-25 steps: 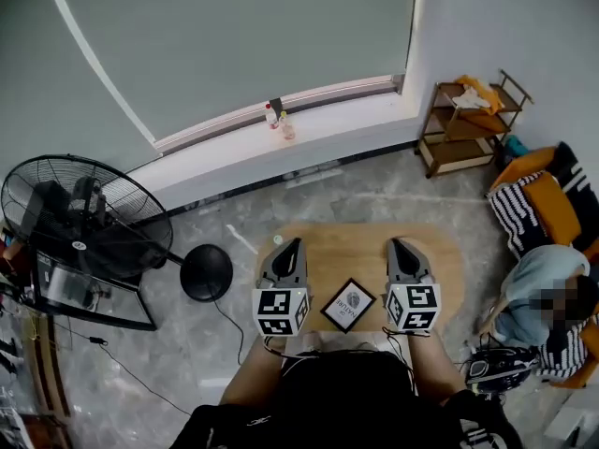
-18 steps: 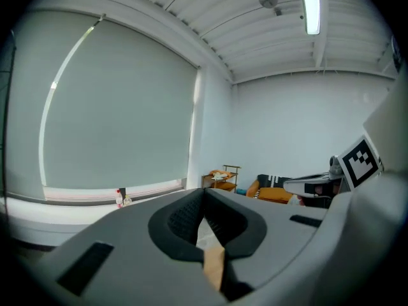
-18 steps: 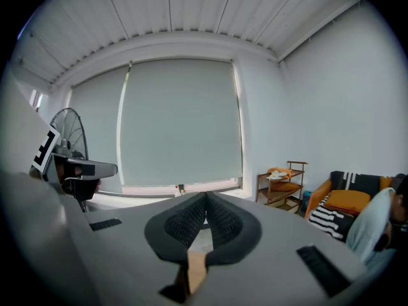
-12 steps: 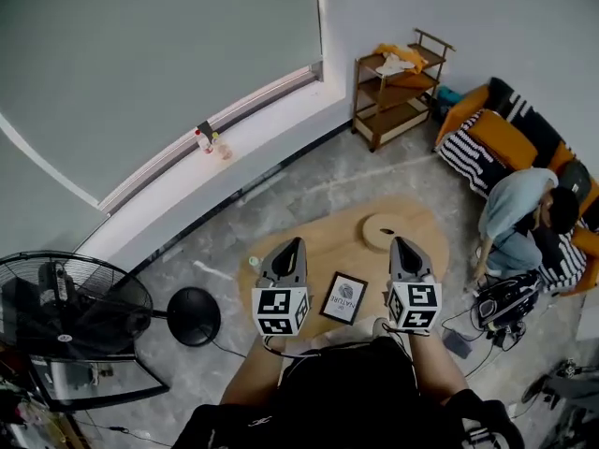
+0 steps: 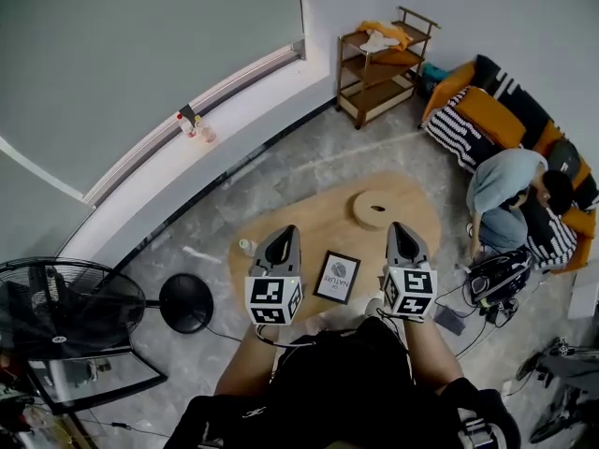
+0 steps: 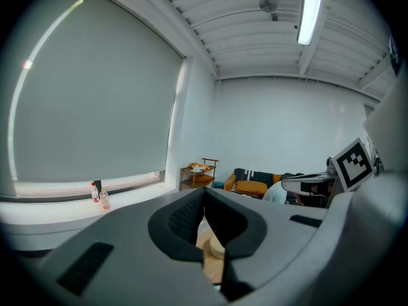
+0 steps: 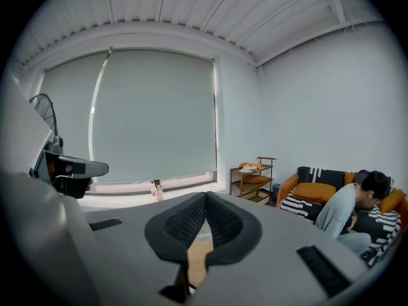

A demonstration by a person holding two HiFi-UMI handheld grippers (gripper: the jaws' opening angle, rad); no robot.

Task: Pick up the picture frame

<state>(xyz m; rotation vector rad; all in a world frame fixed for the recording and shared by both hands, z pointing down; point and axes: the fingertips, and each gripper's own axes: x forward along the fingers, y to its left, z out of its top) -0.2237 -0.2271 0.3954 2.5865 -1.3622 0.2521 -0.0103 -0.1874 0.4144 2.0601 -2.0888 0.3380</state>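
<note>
1. We see a black picture frame (image 5: 336, 277), white card, round emblem; print unreadable.
2. It lies flat at the table's (image 5: 314, 221) near edge.
3. Our left gripper (image 5: 286, 236) and right gripper (image 5: 401, 234) are closed, empty.

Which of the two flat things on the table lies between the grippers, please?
The black picture frame; the round wooden disc lies farther away, toward the far end of the table.
</note>
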